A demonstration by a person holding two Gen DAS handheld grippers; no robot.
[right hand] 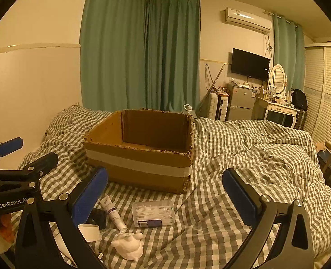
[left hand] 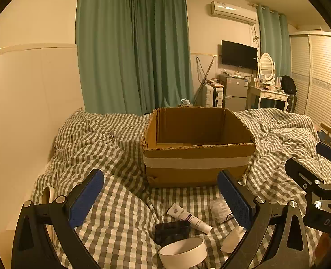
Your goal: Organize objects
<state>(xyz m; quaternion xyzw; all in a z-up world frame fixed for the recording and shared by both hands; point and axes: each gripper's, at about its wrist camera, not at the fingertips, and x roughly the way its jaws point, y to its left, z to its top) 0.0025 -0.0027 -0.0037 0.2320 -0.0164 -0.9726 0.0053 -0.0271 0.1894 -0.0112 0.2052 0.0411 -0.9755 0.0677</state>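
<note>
An open, empty cardboard box (left hand: 199, 148) (right hand: 140, 150) with a pale tape band stands on the checked bedspread. In front of it lie a white tube (left hand: 189, 218) (right hand: 112, 213), a clear packet of floss picks (right hand: 153, 213) (left hand: 220, 209), a black item (left hand: 172, 232), a white tape roll (left hand: 183, 252) (right hand: 89, 232) and a white figurine (right hand: 128, 245). My left gripper (left hand: 161, 199) is open and empty above these items. My right gripper (right hand: 165, 195) is open and empty, to the right of the left one.
The checked duvet (right hand: 255, 157) covers the whole bed. A wall panel (left hand: 31, 112) runs along the left side. Another tape roll (left hand: 48, 194) lies at the bed's left edge. Green curtains, a fridge, dresser and wardrobe stand beyond the bed.
</note>
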